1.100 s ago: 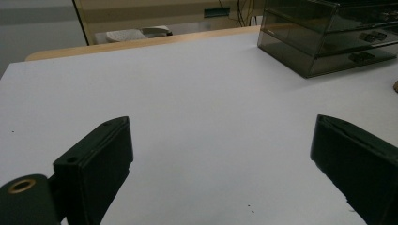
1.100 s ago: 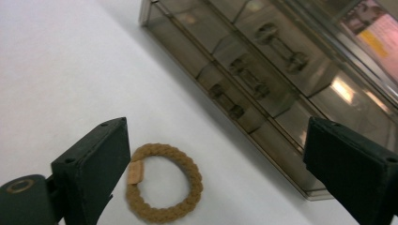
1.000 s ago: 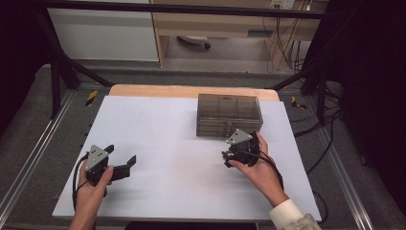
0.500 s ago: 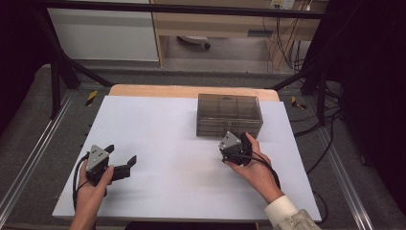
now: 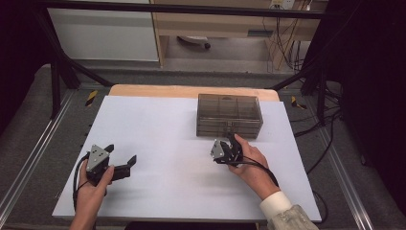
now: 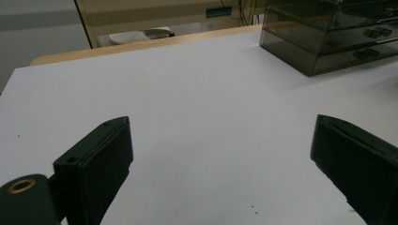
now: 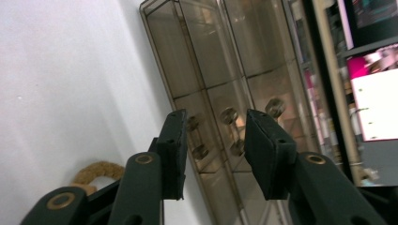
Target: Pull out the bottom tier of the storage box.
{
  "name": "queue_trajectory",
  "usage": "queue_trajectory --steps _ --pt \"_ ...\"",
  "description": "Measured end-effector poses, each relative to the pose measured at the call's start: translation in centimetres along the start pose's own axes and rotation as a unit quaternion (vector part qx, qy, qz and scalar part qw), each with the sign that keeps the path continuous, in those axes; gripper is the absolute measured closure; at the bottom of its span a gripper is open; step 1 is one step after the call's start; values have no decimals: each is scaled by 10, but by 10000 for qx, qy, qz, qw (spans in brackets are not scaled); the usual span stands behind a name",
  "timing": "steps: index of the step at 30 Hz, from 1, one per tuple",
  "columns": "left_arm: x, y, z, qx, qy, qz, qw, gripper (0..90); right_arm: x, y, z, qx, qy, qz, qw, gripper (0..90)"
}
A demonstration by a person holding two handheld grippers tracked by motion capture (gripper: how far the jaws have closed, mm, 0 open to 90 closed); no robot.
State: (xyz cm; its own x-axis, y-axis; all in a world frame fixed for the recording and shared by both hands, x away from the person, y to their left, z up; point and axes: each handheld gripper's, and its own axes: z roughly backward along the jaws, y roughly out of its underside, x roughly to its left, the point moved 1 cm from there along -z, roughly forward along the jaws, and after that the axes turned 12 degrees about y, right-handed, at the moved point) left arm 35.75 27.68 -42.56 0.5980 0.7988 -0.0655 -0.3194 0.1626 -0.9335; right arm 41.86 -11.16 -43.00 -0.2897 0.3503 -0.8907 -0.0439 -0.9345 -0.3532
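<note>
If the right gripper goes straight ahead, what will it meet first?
Probably a drawer knob on the front of the smoky drawer box; the right gripper, its jaws closing, frames it, nothing gripped.

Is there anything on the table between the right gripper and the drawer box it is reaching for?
Nothing visible. The right gripper sits just in front of the drawer box, its jaws partly closed and framing a drawer knob without touching it.

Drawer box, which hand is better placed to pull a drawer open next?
Right. The right gripper is at the front of the drawer box, its jaws closing around a drawer knob. The left gripper hangs open over bare table, well away.
</note>
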Motion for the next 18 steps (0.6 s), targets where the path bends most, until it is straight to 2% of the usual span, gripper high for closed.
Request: queue_trajectory --steps 3,4,6,10,18 --pt "0 0 0 -17 -14 10 10000 59 9 0 2 -157 233 66 9996 626" --pt "0 0 0 -16 -12 23 10000 59 9 0 2 -157 233 66 9996 626" --pt "0 0 0 -7 -12 20 10000 58 13 1 3 -170 227 215 9994 630" --pt "-1 0 1 -15 -17 16 10000 58 12 4 4 -144 248 145 9995 641" --pt "-1 0 0 29 -53 -43 10000 58 10 13 1 -100 381 338 9987 686"
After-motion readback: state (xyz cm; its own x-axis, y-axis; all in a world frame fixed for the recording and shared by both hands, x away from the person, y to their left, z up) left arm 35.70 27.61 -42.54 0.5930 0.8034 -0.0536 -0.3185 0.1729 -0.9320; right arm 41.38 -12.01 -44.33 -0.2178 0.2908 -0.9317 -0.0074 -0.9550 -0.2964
